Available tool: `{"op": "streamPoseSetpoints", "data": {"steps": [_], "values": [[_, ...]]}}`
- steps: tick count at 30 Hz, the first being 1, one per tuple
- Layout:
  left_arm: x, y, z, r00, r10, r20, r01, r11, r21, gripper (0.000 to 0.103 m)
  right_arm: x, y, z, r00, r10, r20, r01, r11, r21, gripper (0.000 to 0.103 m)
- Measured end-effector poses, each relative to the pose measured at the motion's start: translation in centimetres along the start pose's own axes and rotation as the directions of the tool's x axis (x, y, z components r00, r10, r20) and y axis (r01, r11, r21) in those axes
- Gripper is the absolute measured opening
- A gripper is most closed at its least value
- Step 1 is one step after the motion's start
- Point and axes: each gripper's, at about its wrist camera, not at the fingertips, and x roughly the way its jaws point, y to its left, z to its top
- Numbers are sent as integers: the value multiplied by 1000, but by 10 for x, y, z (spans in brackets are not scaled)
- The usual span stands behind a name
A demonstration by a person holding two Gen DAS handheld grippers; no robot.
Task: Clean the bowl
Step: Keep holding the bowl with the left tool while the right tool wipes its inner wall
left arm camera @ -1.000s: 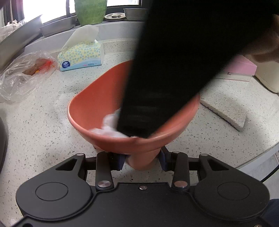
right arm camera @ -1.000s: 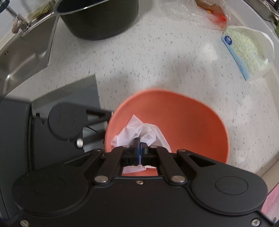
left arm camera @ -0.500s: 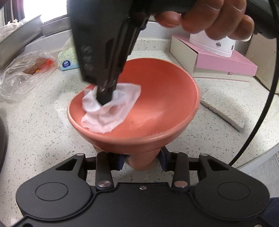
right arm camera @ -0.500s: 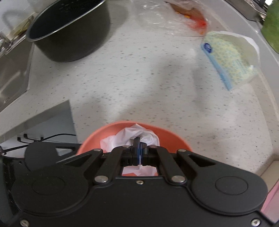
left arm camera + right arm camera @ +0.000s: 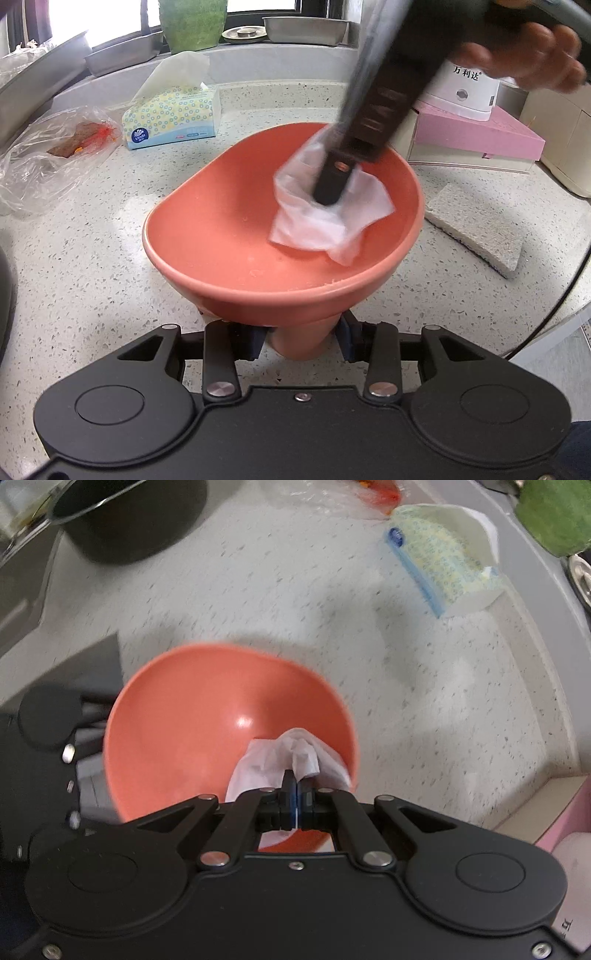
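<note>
Two tools share the work here, so we read the counter (image 5: 92, 280) from its left side across. Farthest left lies a clear plastic bag (image 5: 55, 162) with something brown and orange inside; we cannot tell what. Next to it stands a tissue box (image 5: 173, 114) with a sheet poking up from its slot.

At the centre, our left tool (image 5: 301, 341) is clamped on the bowl's foot, one jaw on each side of the narrow base, and it holds the bowl (image 5: 221, 236) on the counter, tipped so that its mouth opens toward the right tool. We judge the bowl stiff, smooth and fairly light, probably slippery once damp. The foot is the sensible place to take it, since it leaves the whole inside free for wiping.

Inside the bowl, toward its right wall, our right tool (image 5: 296, 805) points down with its jaws clenched on a crumpled white tissue (image 5: 328, 218). The tissue is soft and thin; we expect it to tear or ball up if pressed hard. It rests against the inner wall. A few pale specks sit on the bowl's near inner wall and rim, so we judge the wiping unfinished.

Right of the bowl a pale sponge (image 5: 476, 229) lies flat, and beyond it a pink box (image 5: 476, 140) carries a white appliance (image 5: 469, 92).
</note>
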Motion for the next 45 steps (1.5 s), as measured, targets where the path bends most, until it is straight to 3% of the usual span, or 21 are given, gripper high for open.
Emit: {"op": "streamPoseSetpoints", "data": {"steps": [10,14,23,32,37,42,45], "values": [[0,1,1,1000,0,1,0,1000,-6,38,3,28,2,990,142,-3,-142,990,3,1],[0,0,1,1000,1,1,-1,1000,-7,38,7,38,17,988,154,28,-154,988,9,1],[-4,-1,-4,1000,-2,6,2,1000,-2,38,18,32,39,996,-28,85,26,999,30,1],[-2,1,-3,1000,-4,3,4,1000,2,38,15,15,19,996,-83,24,83,996,-17,1],[-1,1,0,1000,-5,4,5,1000,3,38,14,26,3,999,-29,-15,28,997,-69,1],[-2,0,-1,1000,-5,5,5,1000,2,38,11,34,6,993,114,14,-114,993,1,1],[-2,0,-1,1000,-4,6,4,1000,0,38,10,37,15,988,147,48,-149,988,34,1]]}}
